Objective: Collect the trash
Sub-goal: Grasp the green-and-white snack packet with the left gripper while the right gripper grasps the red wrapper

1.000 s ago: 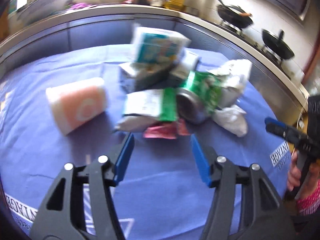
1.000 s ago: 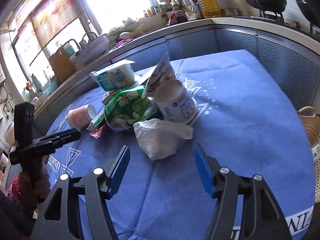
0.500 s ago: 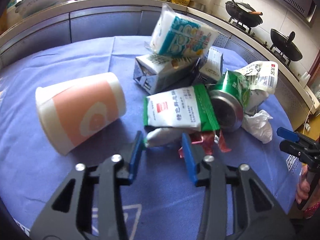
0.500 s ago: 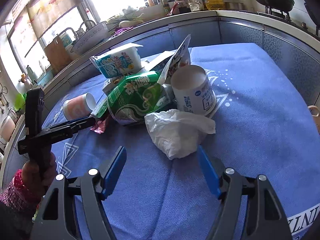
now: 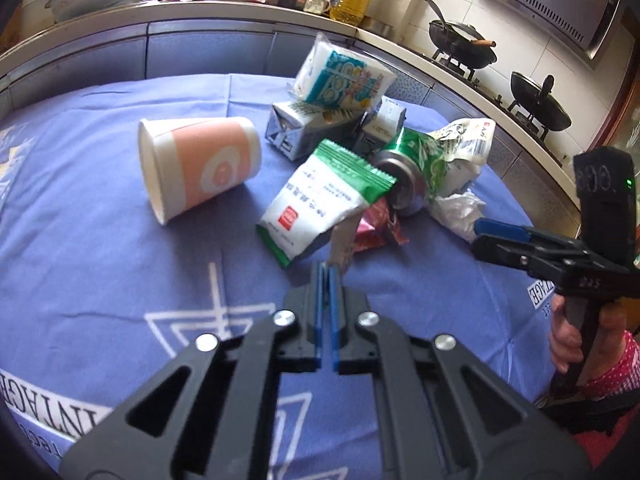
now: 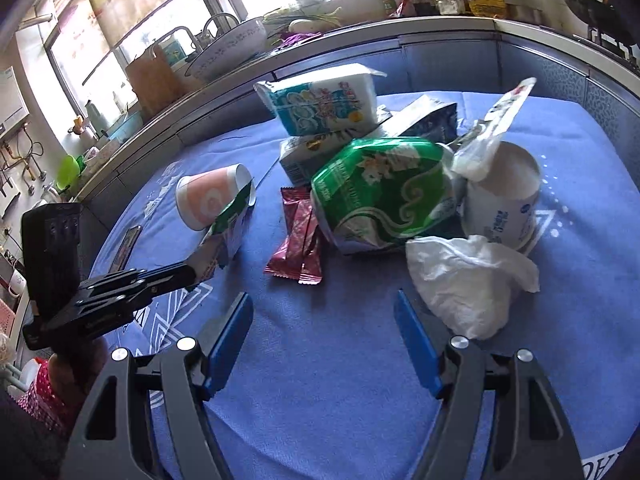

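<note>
On the table: a blue cloth point(image 6: 340, 380) carries a heap of trash toward its far middle — bare cloth runs wide on the near side and to the left of the heap.
Edges: a counter point(image 5: 200, 8) curves round the far side; the cloth's near hem with printed letters lies just beside the left gripper's body.
Left gripper point(image 5: 327, 270): fingers pressed together, pinching the corner of a white-and-green packet point(image 5: 320, 204), which hangs tilted off the cloth.
Packet's neighbours: a pink cup point(image 5: 200, 168) on its side to the left, apart; a red wrapper point(image 6: 298, 246) and a green can point(image 6: 384, 196) just behind it.
Right gripper point(image 6: 324, 340): fingers spread wide, nothing between them — only bare cloth.
Tissue point(image 6: 468, 284): crumpled, just beyond the right finger's tip, outside the gap.
Farther heap: a white tub point(image 6: 504, 204), cartons, a blue-white pack point(image 6: 320, 104) on top.
</note>
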The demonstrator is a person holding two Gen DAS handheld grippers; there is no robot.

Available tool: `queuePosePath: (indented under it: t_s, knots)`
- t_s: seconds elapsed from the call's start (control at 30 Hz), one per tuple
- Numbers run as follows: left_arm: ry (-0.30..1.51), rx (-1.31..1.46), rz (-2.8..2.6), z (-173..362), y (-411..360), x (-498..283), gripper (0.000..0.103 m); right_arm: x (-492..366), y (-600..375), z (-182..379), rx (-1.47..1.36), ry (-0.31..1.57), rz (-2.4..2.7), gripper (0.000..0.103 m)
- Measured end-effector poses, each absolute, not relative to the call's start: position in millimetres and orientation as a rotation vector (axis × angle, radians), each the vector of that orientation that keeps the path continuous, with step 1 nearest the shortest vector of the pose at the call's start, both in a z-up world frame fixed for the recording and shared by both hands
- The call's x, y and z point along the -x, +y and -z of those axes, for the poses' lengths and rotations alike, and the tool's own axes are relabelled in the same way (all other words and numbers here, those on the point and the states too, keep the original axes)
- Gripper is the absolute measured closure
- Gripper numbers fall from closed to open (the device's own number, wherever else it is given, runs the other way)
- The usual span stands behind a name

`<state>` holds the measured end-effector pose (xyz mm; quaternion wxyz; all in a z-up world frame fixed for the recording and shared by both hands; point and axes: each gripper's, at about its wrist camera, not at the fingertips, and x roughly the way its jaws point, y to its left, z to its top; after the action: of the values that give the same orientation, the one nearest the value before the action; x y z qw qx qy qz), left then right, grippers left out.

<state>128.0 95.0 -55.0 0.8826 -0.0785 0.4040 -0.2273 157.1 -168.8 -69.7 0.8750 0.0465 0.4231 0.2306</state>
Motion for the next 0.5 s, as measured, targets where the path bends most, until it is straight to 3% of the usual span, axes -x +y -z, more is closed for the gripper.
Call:
queuePosePath:
  t_s: [0.13,0.33,0.37,0.5]
  knots:
    - [0.826,0.194,0.483,50.5,109.1,-106.8,0.100,-175.5,-142.2,81.5,-0.081,0.932,-0.498,0.036]
    - [0.810,0.213,0.475,44.9,117.5,-95.8,0.100,-202.3,-113.2,103.6,-0.046,0.986,-0.468,0.073]
    - [0.809,0.212,0.476,44.1,117.2,-95.0,0.100,-203.0,-112.7,104.8,-0.052,0.983,-0.468,0.088]
    - [0.804,0.199,0.487,39.3,111.9,-93.3,0.100,-191.3,-120.8,99.1,-0.079,0.969,-0.499,0.088]
